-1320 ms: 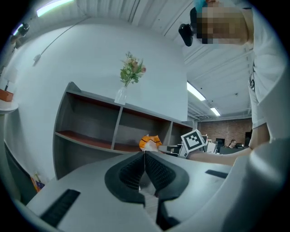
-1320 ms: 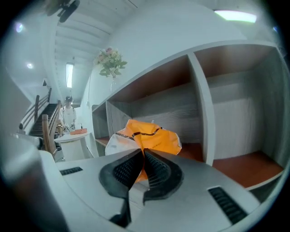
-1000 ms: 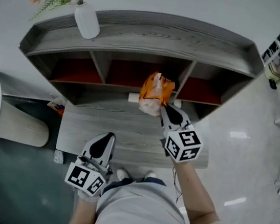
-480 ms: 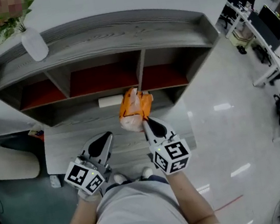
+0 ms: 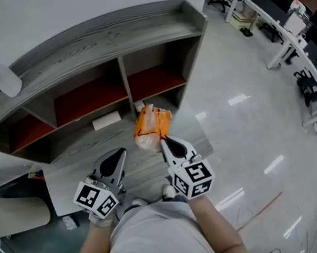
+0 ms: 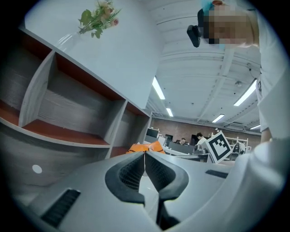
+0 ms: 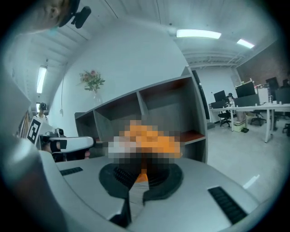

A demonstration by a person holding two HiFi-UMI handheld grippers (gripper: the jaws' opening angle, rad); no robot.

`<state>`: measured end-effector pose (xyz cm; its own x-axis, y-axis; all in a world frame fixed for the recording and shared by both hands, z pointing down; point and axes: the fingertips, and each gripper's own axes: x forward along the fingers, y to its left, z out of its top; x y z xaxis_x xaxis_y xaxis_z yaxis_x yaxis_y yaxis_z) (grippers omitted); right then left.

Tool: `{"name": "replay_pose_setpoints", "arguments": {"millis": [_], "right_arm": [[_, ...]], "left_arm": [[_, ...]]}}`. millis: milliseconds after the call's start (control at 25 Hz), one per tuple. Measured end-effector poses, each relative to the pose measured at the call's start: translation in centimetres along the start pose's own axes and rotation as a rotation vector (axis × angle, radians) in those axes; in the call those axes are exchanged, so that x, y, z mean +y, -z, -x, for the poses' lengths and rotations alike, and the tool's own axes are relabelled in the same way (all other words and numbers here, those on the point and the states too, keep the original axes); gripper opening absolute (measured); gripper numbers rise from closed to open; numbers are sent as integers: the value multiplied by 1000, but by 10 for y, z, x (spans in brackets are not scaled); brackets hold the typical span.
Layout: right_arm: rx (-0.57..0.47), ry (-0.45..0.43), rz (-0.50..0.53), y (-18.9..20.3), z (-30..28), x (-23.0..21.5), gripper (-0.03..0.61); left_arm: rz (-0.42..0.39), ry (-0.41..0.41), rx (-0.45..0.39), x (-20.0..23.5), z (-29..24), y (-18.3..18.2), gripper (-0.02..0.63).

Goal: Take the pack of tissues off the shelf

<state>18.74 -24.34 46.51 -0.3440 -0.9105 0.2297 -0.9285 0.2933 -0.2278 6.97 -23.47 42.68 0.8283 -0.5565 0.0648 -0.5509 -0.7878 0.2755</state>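
The orange pack of tissues (image 5: 151,127) hangs in front of the grey shelf unit (image 5: 99,40), clear of its compartments, with my right gripper (image 5: 164,144) shut on its near end. In the right gripper view the pack (image 7: 149,138) sits blurred just beyond the right gripper (image 7: 142,168). My left gripper (image 5: 115,161) is held low at the left, shut on nothing. From the left gripper view the left gripper (image 6: 145,155) has its jaws pressed together, and the orange pack (image 6: 146,147) peeks over them.
A white box (image 5: 106,121) lies on the shelf unit's lower ledge. On the top board at the left stands a white vase (image 5: 6,80) with flowers. Glossy floor (image 5: 245,116) stretches to the right, with desks and chairs (image 5: 283,12) beyond. A white bin (image 5: 15,213) stands at the lower left.
The view has swung right, so the shelf unit now sits to the left. The right gripper has carried the pack off the lower ledge toward me. The left gripper has not moved.
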Motion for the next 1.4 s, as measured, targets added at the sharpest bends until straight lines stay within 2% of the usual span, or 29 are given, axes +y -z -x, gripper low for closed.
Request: {"name": "replay_pose_setpoints", "arguments": {"millis": [200, 480, 880, 1400], "right_arm": [[-9, 50, -34, 10, 6, -15, 21], [-17, 86, -71, 16, 13, -22, 21], [-6, 114, -67, 16, 13, -29, 21], [-4, 108, -52, 16, 17, -30, 21]], "left_arm": [[-10, 59, 36, -4, -16, 6, 17], [-20, 94, 66, -11, -28, 11, 17], [-11, 87, 69, -10, -28, 12, 17], [-12, 58, 74, -11, -26, 14, 17]]}}
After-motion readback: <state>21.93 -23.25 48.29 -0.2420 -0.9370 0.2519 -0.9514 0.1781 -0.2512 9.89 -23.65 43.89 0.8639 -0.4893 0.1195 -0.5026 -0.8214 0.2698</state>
